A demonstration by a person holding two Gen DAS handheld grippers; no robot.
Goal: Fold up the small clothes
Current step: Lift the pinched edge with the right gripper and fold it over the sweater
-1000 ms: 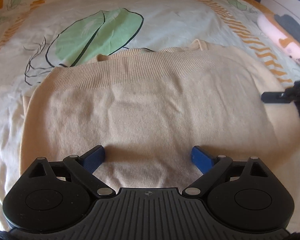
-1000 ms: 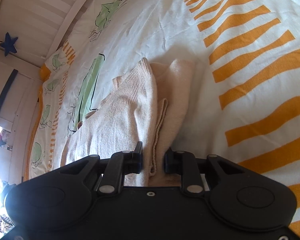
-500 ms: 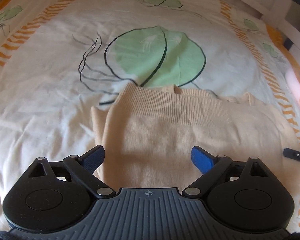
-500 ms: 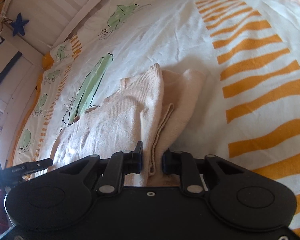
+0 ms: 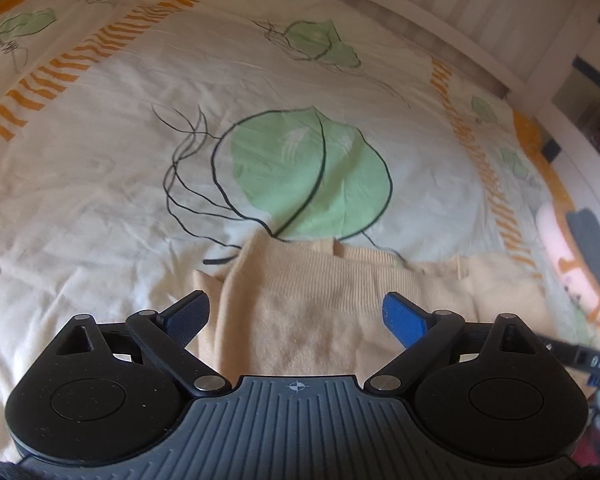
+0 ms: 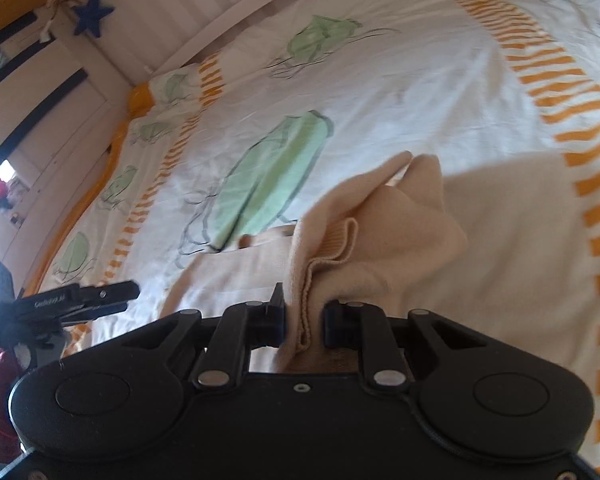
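Our right claw pinches the soft, floppy beige knit sweater by its bunched edge; our left claw gapes wide, empty.

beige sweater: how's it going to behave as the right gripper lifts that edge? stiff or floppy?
Likely floppy: the beige sweater bunches and droops where the right gripper pinches its folded edge. Probably light, since a narrow pinch raises several layers. The ribbed knit looks grippy, so slipping seems unlikely, though loose layers may unfold.
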